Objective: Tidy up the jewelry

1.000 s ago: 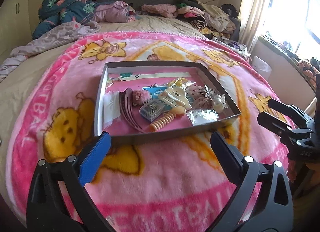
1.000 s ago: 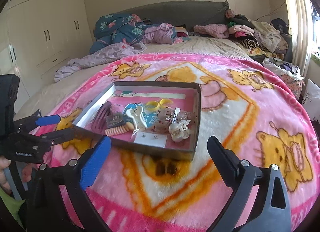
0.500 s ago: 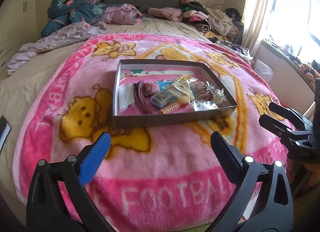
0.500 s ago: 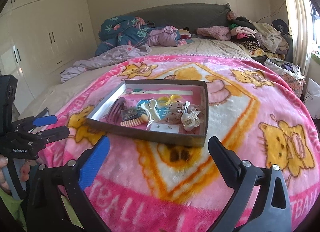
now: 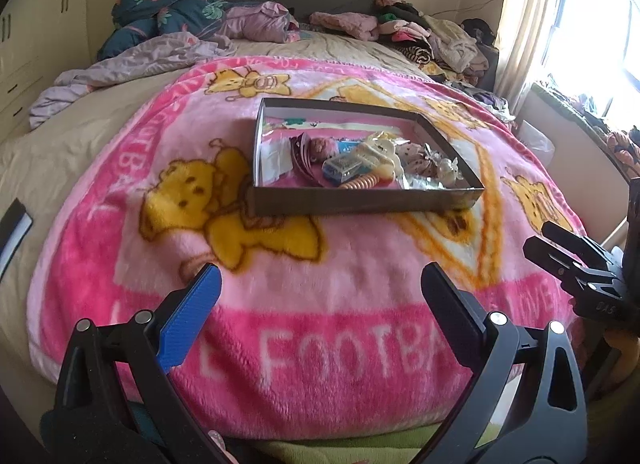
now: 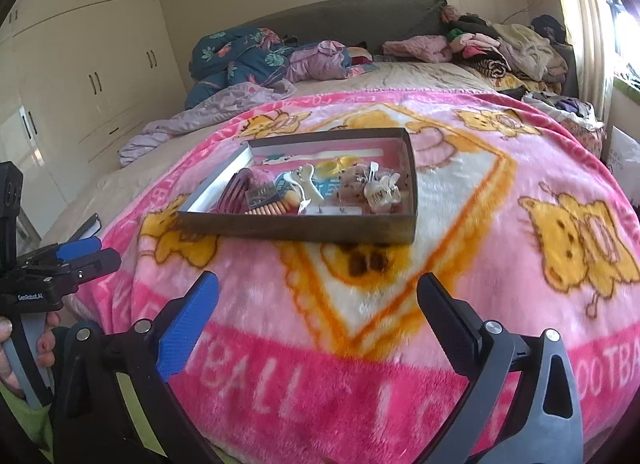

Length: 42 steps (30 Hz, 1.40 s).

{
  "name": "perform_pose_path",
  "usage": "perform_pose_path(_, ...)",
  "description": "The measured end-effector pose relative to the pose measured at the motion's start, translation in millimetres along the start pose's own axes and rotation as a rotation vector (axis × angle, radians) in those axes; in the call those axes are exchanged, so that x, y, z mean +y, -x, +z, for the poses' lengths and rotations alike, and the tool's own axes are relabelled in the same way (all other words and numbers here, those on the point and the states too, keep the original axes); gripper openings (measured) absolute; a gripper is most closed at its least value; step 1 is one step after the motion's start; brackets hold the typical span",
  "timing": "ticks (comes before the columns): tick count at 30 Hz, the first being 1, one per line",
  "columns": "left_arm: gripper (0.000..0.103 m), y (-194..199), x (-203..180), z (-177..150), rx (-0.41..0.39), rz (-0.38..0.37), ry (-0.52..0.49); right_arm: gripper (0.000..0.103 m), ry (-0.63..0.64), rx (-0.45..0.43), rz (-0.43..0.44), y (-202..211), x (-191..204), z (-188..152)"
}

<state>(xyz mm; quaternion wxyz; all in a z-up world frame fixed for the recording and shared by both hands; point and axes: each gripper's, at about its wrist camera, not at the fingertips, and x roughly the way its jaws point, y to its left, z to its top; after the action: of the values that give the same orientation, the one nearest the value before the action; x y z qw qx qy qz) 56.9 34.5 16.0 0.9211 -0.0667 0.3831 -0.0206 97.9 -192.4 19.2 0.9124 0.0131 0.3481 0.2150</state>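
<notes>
**Bedroom, bed with jewelry tray**

Bed (image 5: 100, 136) covered by pink cartoon blanket (image 5: 320, 284). Shallow grey tray (image 5: 360, 200) rests on blanket mid-bed, holding mixed accessories: white claw clip (image 6: 380, 192), spiral hair tie (image 5: 360, 183), small blue box (image 5: 340, 168), dark red comb (image 6: 236, 194). Left tool (image 5: 320, 288) fingers spread apart, empty, tray well ahead of it. Right tool (image 6: 318, 290) likewise spread, empty, tray ahead and apart. Clothing heap (image 6: 500, 48) at headboard.
</notes>
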Motion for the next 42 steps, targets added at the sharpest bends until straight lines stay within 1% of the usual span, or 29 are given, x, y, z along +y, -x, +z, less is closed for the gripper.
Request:
perform_pose_path(5, 0.091, 0.6, -0.2, -2.5, -0.001, 0.0, 0.002, 0.096, 0.003, 0.005, -0.004, 2.4, 2.3, -4.9)
perform_pose_path(12, 0.091, 2.9, -3.2, -9.3, -0.003, -0.002, 0.0, 0.096, 0.011, 0.005, -0.006, 4.9, 4.2, -5.1)
perform_pose_path(24, 0.091, 4.6, -6.6, -11.7, 0.002, 0.004, -0.001, 0.096, 0.01, 0.008, -0.007, 5.4, 4.7, -5.6)
perform_pose_path(42, 0.091, 6.0, -6.0, -7.8, 0.0, 0.016, -0.001, 0.096, 0.013, 0.009, -0.002, 6.6, 4.0, -6.5)
